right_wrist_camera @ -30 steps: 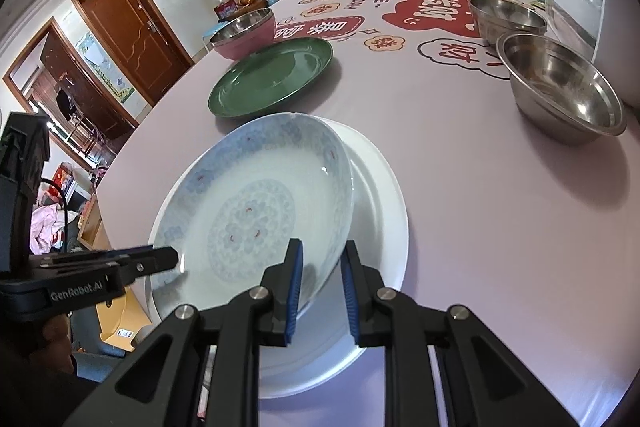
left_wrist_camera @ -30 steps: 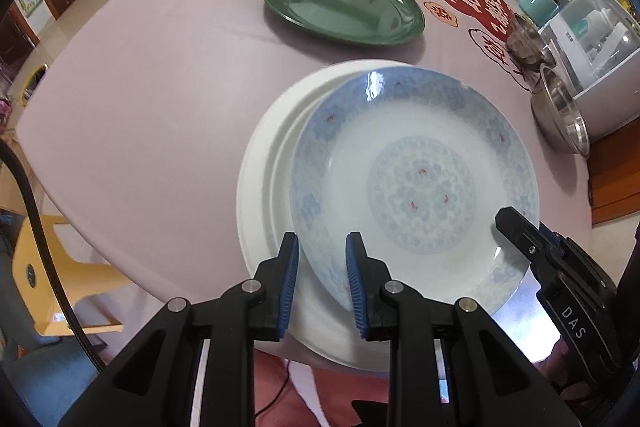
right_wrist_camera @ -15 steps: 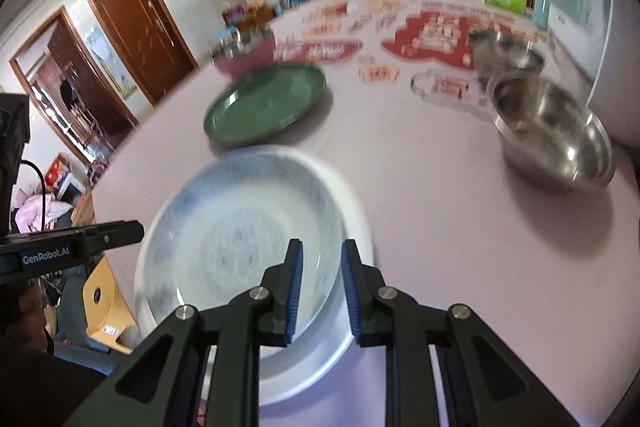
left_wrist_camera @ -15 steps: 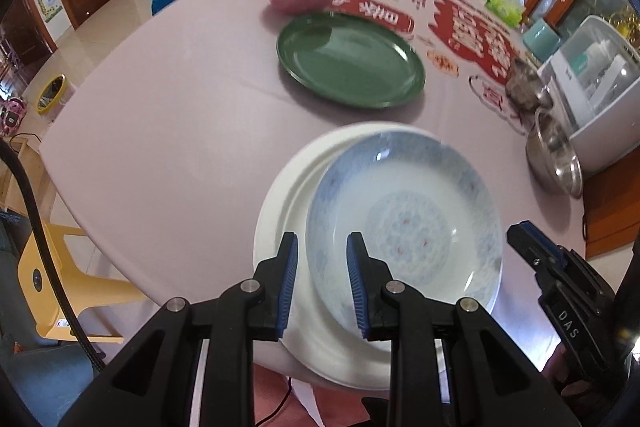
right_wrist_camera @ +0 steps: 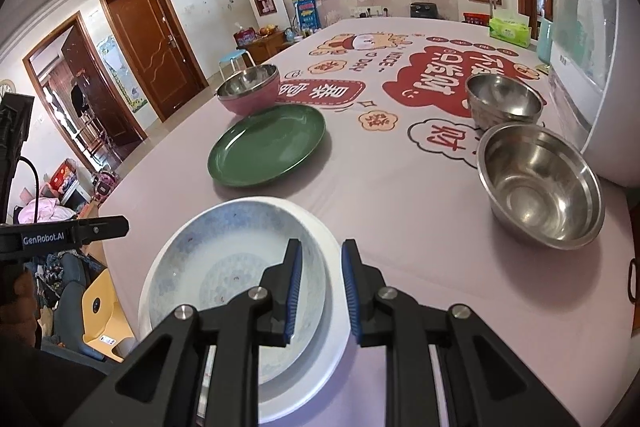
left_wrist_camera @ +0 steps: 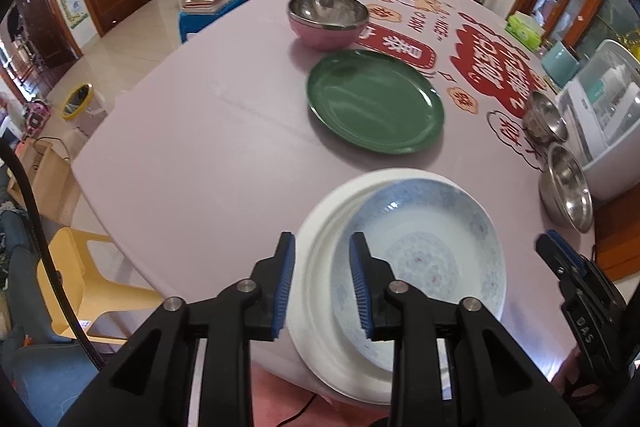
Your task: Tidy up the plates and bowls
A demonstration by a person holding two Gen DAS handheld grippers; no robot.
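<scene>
A blue-patterned plate (left_wrist_camera: 424, 251) (right_wrist_camera: 224, 267) lies inside a larger white plate (left_wrist_camera: 320, 219) (right_wrist_camera: 320, 363) at the table's near edge. My left gripper (left_wrist_camera: 322, 283) hovers above the stack's left rim. Its jaws are opening and nothing is pinched between them; the white rim only shows through the gap, lower down. My right gripper (right_wrist_camera: 318, 279) hangs over the right rim with a narrow gap between its pads, holding nothing. A green plate (left_wrist_camera: 374, 103) (right_wrist_camera: 268, 147) and a pink bowl (left_wrist_camera: 328, 21) (right_wrist_camera: 250, 89) sit farther back.
Two steel bowls (right_wrist_camera: 540, 183) (right_wrist_camera: 502, 101) stand at the right, beside a white domed appliance (right_wrist_camera: 592, 67). The pink tablecloth (left_wrist_camera: 200, 131) has red prints at the far side. A yellow chair (left_wrist_camera: 80, 279) stands below the table's left edge.
Both grippers have risen and drawn back from the stacked plates, which now look smaller and lower in both views. The left jaws stand a little wider apart.
</scene>
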